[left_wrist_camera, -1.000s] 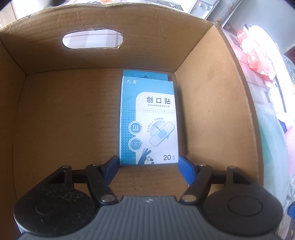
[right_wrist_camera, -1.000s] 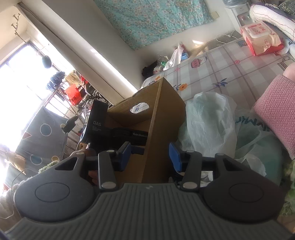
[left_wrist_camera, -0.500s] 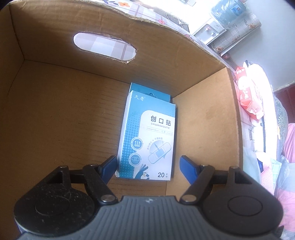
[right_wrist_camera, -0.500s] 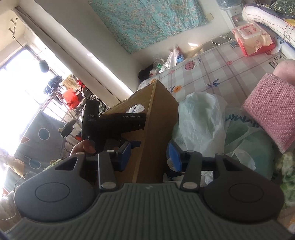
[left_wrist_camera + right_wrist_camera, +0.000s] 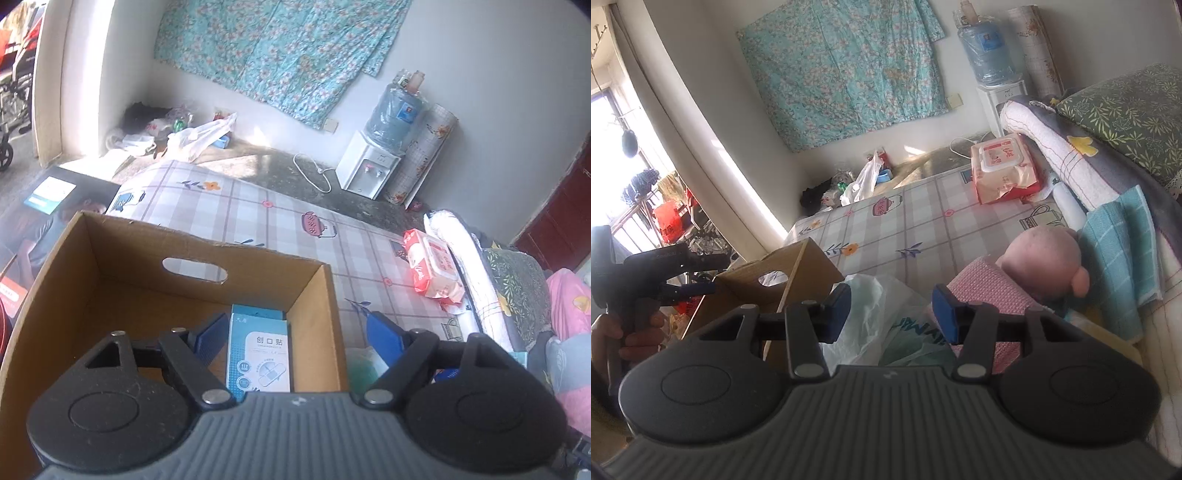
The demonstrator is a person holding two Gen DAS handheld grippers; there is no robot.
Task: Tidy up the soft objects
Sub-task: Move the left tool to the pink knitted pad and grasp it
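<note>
Bandage box (image 5: 258, 354): lying in cardboard box (image 5: 110, 302) | left hand-held gripper (image 5: 295, 336): jaws just widened, empty | right hand-held gripper (image 5: 892, 308): parted, apparently empty, over plastic bag (image 5: 864, 317) | risk: bag slipping, snagging pink towel (image 5: 990, 284).

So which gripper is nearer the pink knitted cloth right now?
Right. The right gripper hangs open just short of the pink knitted cloth, its right finger in front of it. The left gripper, also open, is over the cardboard box, above the plaster packet.
</note>
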